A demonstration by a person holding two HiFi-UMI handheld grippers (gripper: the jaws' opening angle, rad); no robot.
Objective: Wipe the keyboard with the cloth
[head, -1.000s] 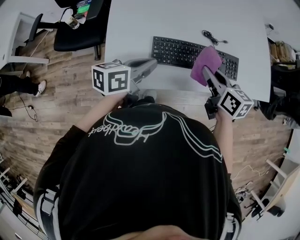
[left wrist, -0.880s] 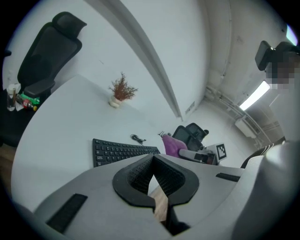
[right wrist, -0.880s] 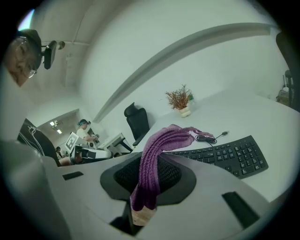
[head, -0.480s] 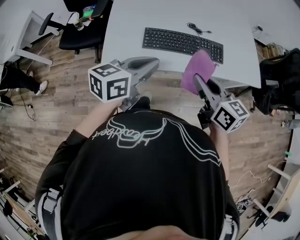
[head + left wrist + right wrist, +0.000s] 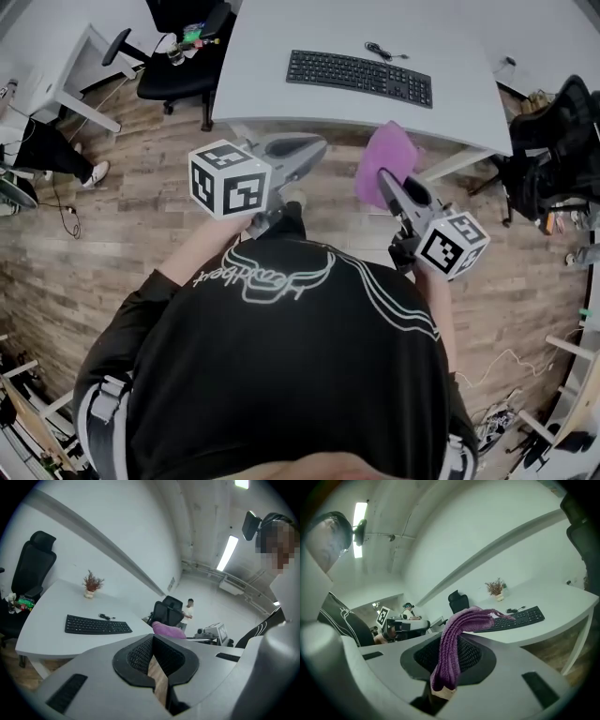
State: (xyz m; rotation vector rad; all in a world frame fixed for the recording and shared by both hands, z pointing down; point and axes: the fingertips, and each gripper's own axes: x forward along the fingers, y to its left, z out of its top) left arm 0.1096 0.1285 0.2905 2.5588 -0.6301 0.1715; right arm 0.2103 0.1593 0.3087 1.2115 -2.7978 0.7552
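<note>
1. Keyboard (image 5: 359, 73): black, lies flat on the white desk (image 5: 272, 42). Nothing touches it.
2. Cloth (image 5: 386, 155): purple, folded. It is on the person's side of the keyboard, off its right half and well apart from it, around the desk's front edge.
3. Right gripper (image 5: 386, 183): jaws pinched on the cloth. In the right gripper view the cloth (image 5: 452, 644) runs up between the pads and flops forward over the tips toward the keyboard (image 5: 513, 619).
4. Left gripper (image 5: 314, 150): on the person's side of the keyboard, off its left end and not touching it. The jaw tips meet with nothing between them, and only a thin slit further back shows the wood floor (image 5: 122, 206).
5. Both grippers are held in the air, tips pointing toward the keyboard, marker cubes toward the person.
6. Thin black cable (image 5: 380, 49): just behind the keyboard on the far side.
7. Small potted plant (image 5: 92, 583): beyond the keyboard, further back on the desk.
8. Black office chair (image 5: 183, 56): left of the keyboard, beside the desk's left edge.
9. Second black chair (image 5: 548, 141): right of the keyboard, past the desk's right edge.
</note>
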